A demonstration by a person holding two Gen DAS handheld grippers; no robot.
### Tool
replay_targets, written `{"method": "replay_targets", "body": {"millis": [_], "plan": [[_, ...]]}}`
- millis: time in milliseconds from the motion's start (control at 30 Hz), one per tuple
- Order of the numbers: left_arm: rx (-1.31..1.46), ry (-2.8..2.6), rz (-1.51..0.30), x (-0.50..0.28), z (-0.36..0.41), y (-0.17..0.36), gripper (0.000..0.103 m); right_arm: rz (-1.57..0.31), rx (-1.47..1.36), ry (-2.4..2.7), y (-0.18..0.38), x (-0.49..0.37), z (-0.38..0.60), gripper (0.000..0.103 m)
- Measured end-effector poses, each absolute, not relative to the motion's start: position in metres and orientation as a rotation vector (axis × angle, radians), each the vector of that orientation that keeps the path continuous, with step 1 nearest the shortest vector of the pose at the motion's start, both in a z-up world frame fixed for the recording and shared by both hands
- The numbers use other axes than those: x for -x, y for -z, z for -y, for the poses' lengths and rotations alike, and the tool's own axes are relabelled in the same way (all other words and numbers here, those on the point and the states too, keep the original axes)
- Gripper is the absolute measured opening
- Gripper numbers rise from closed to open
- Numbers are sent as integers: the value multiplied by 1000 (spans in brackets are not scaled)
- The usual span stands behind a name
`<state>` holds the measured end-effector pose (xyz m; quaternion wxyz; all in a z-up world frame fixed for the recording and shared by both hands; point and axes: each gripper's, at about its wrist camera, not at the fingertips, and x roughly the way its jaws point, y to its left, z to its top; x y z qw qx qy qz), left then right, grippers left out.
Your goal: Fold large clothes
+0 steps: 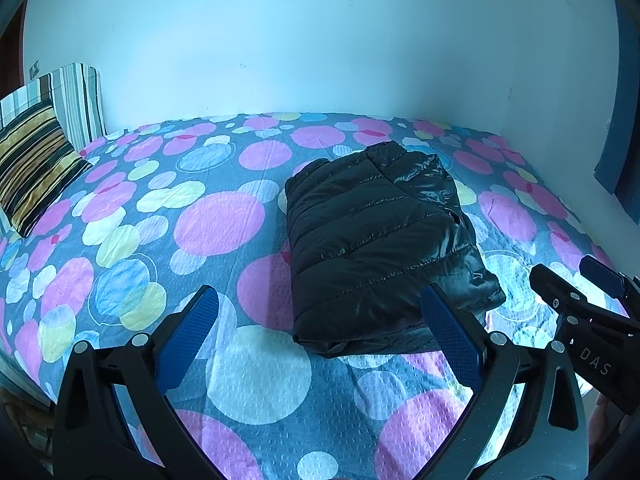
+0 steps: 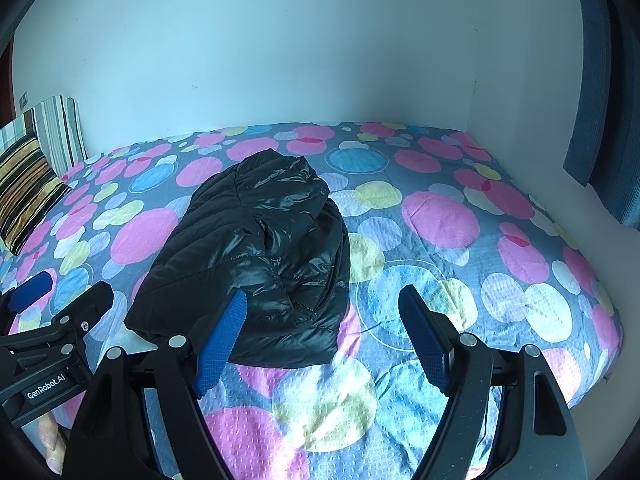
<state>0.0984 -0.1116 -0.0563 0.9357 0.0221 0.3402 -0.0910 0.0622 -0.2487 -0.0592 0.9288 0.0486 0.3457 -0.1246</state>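
Jacket (image 1: 376, 240), black, quilted, shiny, lies folded into a compact block on the bed (image 1: 224, 216), just ahead of both claws. From the left wrist view it sits ahead and slightly right of the left claw (image 1: 320, 312); the claw's right finger (image 1: 452, 336) overlaps the jacket's near right corner in the picture, contact cannot be told. A loose flap of fabric sticks out at that near right corner. From the right wrist view the jacket (image 2: 256, 248) is ahead and left of the right claw (image 2: 324, 316); the left finger (image 2: 222, 336) crosses its near edge in the picture, the right finger (image 2: 424, 336) is over bare bedcover.

Left claw: jaws spread wide, nothing between the pads, holding nothing. Right claw: jaws spread wide, empty too. Each claw shows at the edge of the other's view, side by side near the bed's front edge.

Bedcover is grey with pink, blue, yellow and white circles. Striped pillows (image 1: 40, 160) lean at the head of the bed, far left of the claws. Pale wall (image 1: 320, 40) behind the bed. Blue curtain (image 2: 600, 120) hangs far right.
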Motion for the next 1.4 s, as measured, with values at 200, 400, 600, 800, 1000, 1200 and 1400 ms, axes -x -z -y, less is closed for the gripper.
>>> {"method": "replay_targets", "body": {"millis": [200, 400, 600, 800, 1000, 1200, 1400], "plan": [[-31, 179, -697, -98, 113, 55, 101, -710, -101, 253, 59, -62, 249, 77], [-41, 186, -685, -96, 118, 53, 101, -707, -98, 255, 59, -62, 248, 77], [-38, 186, -682, -95, 122, 52, 101, -707, -96, 252, 59, -62, 249, 77], [-39, 188, -686, -95, 121, 53, 101, -707, -97, 253, 59, -62, 249, 77], [-39, 180, -685, -94, 125, 52, 101, -707, -96, 253, 59, -62, 248, 77], [-33, 182, -690, -95, 124, 52, 101, -707, -96, 254, 60, -62, 248, 77], [-31, 182, -688, -96, 124, 52, 101, -708, -95, 252, 60, -63, 248, 77]]}}
